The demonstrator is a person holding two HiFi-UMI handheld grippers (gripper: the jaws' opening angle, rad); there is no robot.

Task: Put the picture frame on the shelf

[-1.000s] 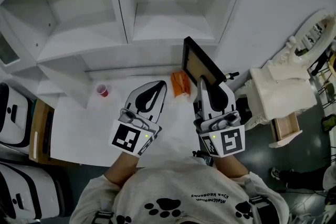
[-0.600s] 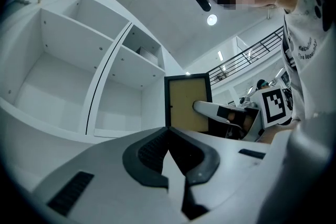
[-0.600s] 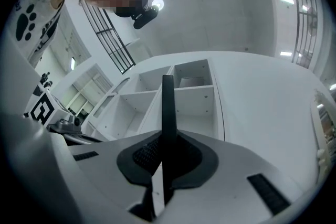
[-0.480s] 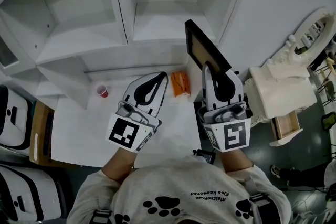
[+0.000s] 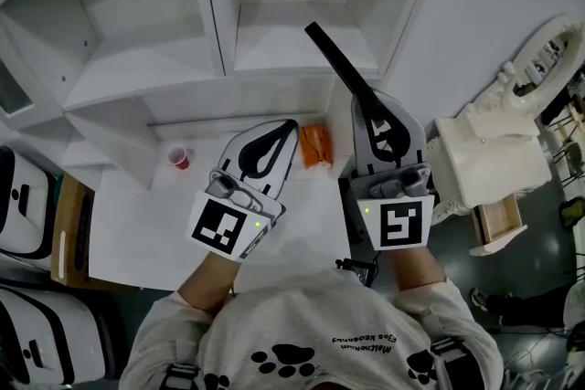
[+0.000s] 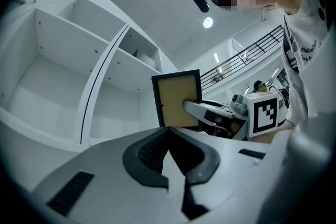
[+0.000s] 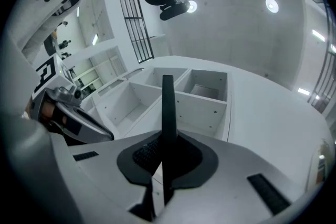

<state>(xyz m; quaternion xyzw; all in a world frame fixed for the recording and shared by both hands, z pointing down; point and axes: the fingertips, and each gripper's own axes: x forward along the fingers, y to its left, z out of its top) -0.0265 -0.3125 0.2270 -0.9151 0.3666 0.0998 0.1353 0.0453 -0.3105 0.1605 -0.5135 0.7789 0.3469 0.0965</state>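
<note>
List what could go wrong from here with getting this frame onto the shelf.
1. The right tool pinches the picture frame by its lower end only, so the long free part could swing or slip.
2. The frame's top corner looks close to the shelf ledge and could knock against it.
3. The left tool is shut and off the frame, so nothing would steady it.
</note>
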